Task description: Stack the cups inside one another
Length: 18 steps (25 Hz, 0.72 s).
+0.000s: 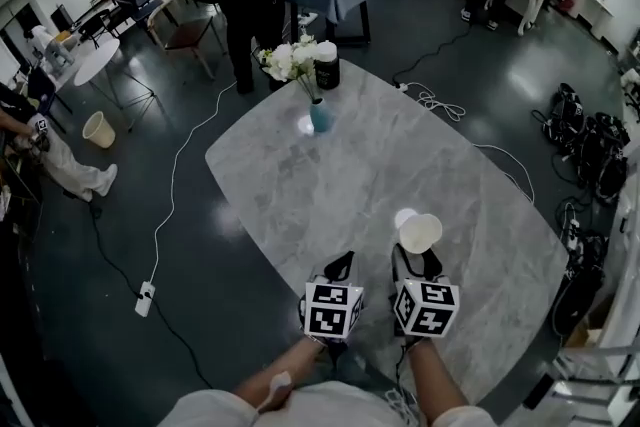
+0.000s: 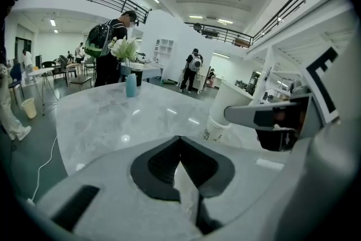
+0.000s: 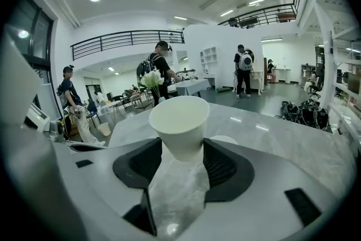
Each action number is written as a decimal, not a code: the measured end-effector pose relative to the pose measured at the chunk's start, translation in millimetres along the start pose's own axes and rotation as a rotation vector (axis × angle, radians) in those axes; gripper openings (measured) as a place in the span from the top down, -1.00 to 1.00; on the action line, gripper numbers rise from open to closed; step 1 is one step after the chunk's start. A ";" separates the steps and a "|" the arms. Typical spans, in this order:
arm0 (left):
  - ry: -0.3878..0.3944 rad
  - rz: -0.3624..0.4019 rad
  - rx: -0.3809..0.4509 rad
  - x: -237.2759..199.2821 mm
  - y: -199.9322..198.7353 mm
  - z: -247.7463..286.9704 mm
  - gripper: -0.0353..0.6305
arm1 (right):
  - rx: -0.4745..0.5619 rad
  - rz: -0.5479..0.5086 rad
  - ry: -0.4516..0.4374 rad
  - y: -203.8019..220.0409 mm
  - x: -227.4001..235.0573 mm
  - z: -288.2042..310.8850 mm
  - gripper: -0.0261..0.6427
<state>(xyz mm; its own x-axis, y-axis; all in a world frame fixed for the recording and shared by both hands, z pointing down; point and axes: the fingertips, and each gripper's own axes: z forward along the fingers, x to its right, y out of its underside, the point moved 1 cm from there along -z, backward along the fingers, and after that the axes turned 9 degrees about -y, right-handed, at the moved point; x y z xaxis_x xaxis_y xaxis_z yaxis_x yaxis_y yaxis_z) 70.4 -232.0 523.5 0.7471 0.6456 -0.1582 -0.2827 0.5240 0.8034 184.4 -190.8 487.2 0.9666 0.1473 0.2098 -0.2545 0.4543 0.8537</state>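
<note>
The head camera is looking steeply down from high above on the marble tabletop point(image 1: 400, 145), with the left gripper point(image 1: 340, 267) and the right gripper point(image 1: 416, 260) at the lower edge of its picture. The left gripper view is sitting low behind its own jaws and is facing across the tabletop toward the blue vase point(image 2: 131, 85), catching the right gripper at its right. The right gripper view is facing the same far end, very near the white cup point(image 3: 179, 121), and all three views are sharing this cup, the vase and the tabletop.
</note>
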 end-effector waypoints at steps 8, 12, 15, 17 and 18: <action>0.042 0.037 -0.009 27.0 -7.5 15.9 0.91 | 0.007 0.036 0.049 0.9 31.0 -10.9 0.28; 0.056 0.048 -0.018 37.0 -7.8 26.5 0.91 | 0.000 0.043 0.062 2.5 44.6 -9.4 0.28; 0.059 0.052 -0.026 41.1 -9.4 35.4 0.91 | -0.006 0.045 0.067 1.3 53.4 -5.4 0.28; 0.058 0.055 -0.033 42.2 -11.1 41.6 0.91 | -0.012 0.047 0.067 0.3 58.7 -1.5 0.28; 0.057 0.056 -0.035 42.8 -11.9 44.5 0.91 | -0.017 0.048 0.067 0.6 61.2 0.3 0.28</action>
<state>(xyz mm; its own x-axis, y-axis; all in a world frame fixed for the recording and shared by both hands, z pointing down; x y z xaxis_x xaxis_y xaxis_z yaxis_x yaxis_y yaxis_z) 132.5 -235.4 532.7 0.6946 0.7043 -0.1467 -0.3445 0.5047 0.7916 243.4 -181.8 500.7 0.9493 0.2274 0.2170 -0.3011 0.4603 0.8351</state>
